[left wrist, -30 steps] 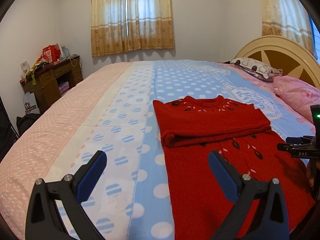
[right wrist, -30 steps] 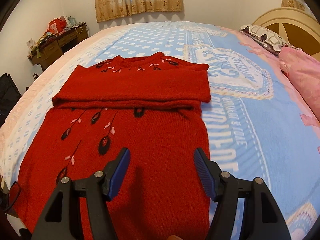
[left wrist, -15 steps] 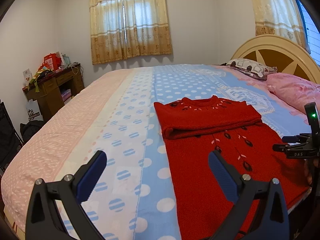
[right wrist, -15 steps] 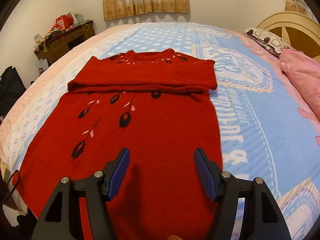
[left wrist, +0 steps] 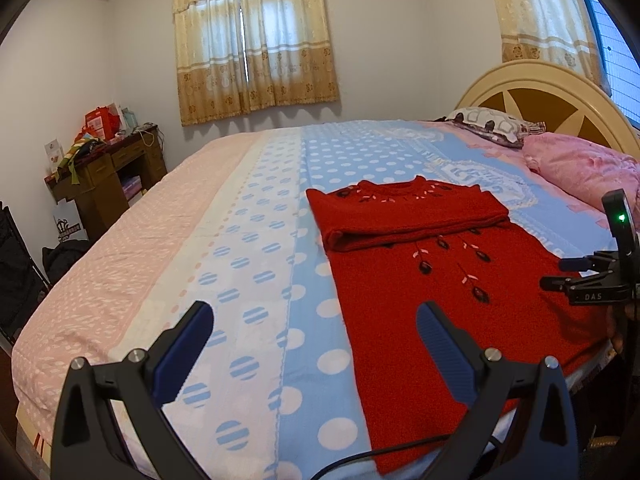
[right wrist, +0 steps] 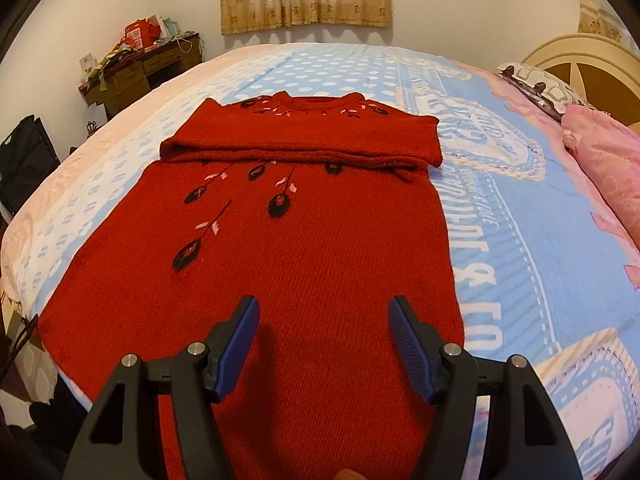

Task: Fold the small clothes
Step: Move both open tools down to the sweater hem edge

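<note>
Blue-padded fingers (right wrist: 408, 344) of the right gripper (right wrist: 322, 344) stand wide apart w/ nothing between, hovering over the near hem area of the red sweater (right wrist: 312, 248). Left gripper (left wrist: 312, 352) likewise spread, holding nothing; its left finger (left wrist: 186, 344) sits over the pink/white part of the bedspread (left wrist: 256, 240), the right one over the sweater's left edge. A black cable (left wrist: 400, 450) runs across the near bed edge below it.

Sweater lies flat on the bed, neck at the far end, hem near. Sleeves are folded in across the chest as a thick band (right wrist: 300, 142); black and pink flower embroidery shows below the band and round the collar.

Right of the sweater the blue bedspread print has big inverted lettering, only "& CO" (right wrist: 482, 304) roughly readable; rest too warped. In the left view the other gripper's camera mount at right edge reads "DAS" (left wrist: 595, 297), green LED above.

Further: pink pillow (right wrist: 608, 168), patterned pillow (left wrist: 486, 124), cream headboard (left wrist: 548, 96) at right. Far left a wooden desk (left wrist: 108, 172) w/ red boxes; curtains (left wrist: 256, 40) on the far wall.
</note>
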The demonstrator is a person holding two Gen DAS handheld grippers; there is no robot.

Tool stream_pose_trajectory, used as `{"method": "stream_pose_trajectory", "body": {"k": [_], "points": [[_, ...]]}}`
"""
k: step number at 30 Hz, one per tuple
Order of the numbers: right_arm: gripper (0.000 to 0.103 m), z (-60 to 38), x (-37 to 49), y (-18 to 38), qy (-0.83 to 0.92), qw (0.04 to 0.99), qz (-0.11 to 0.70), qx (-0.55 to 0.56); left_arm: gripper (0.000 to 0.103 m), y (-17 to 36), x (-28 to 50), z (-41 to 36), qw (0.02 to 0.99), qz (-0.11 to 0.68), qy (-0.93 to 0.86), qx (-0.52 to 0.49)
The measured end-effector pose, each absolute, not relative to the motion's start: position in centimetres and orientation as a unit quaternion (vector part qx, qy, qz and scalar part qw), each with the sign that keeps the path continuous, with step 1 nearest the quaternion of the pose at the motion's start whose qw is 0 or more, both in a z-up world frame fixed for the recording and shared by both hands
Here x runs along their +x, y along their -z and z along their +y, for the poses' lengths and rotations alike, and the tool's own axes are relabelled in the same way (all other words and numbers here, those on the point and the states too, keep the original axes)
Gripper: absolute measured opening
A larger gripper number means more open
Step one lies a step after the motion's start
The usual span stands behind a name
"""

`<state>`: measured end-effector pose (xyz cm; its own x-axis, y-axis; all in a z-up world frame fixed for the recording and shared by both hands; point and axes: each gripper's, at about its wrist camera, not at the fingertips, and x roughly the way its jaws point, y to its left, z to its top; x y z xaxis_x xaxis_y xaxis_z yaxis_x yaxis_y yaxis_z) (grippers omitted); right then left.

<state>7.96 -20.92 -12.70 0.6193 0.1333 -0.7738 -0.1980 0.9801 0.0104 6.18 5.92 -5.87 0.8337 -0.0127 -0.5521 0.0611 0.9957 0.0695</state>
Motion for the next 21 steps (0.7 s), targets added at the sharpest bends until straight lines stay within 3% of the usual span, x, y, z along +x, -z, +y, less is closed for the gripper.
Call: {"method": "stream_pose_trajectory", "body": {"k": [11, 21], "points": [[0.068, -20.8, 4.3, 12.6, -0.099, 0.894, 0.433, -0.055, 0.103, 6.0, 2.8, 6.5, 0.95, 0.306, 0.044, 0.049], [0.068, -22.5, -0.5, 12.2, -0.089, 0.896, 0.432, -0.052, 0.102, 11.7, 5.1, 4.9, 0.916, 0.392, 0.078, 0.012]]}}
